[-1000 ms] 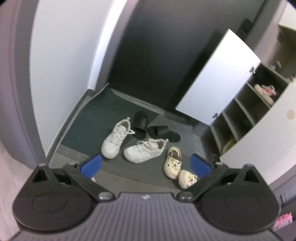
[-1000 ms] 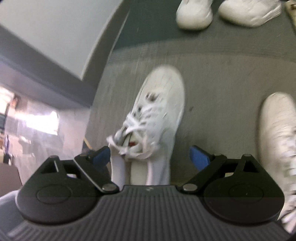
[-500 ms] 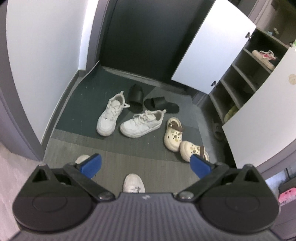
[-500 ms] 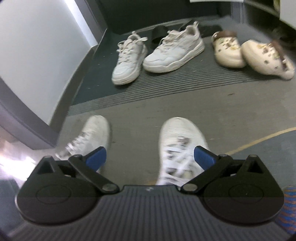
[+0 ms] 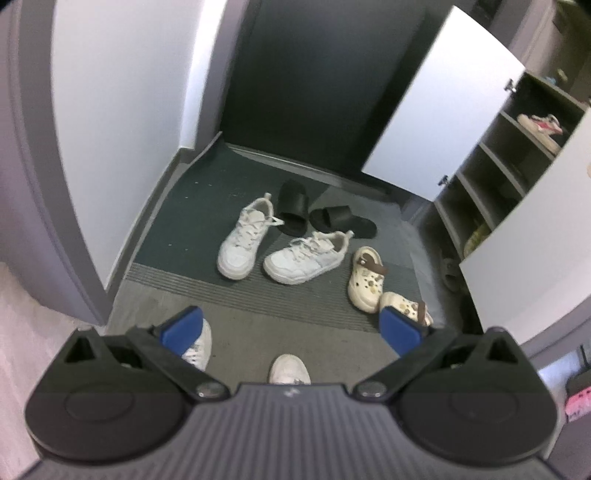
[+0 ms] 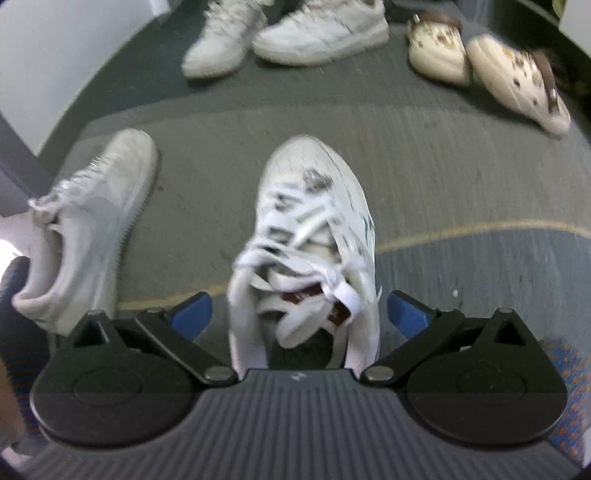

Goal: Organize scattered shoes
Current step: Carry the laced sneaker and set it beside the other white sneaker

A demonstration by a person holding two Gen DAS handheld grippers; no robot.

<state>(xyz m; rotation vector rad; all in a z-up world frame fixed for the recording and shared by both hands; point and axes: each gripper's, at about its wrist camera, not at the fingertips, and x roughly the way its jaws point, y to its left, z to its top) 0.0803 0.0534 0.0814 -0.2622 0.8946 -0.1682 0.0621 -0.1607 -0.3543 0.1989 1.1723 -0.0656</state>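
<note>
the right gripper (image 6: pixel 299 314) is seen spread wide, its jaws having just been opening, and a white laced sneaker (image 6: pixel 310 236) lies between the blue pads without being pressed by either; its collar and loose tongue sit close under the claw, its toe points away ahead. the left gripper (image 5: pixel 291 328) is likewise spread, with nothing pinched; the toe of the same sneaker (image 5: pixel 290 369) shows low between its jaws.

a second sneaker (image 6: pixel 88 229) lies to the left of the right claw, angled and apart from the first. further ahead of it, a white pair (image 6: pixel 284 33) and two cream clogs (image 6: pixel 484 62) are scattered on the ribbed mat, with black slides (image 5: pixel 321 218) beyond them in the left view and an open shoe cabinet (image 5: pixel 509 177) ahead to the right.

several failures are judged possible. if the jaws are closed only on the floppy tongue or laces (these are slack and untied-looking), the shoe could be lifted crookedly and dropped. if the claw is lowered off-centre, one pad could land on top of the collar and the shoe be pushed away. the picture is blurred, so exact clearance at each pad cannot be told.
</note>
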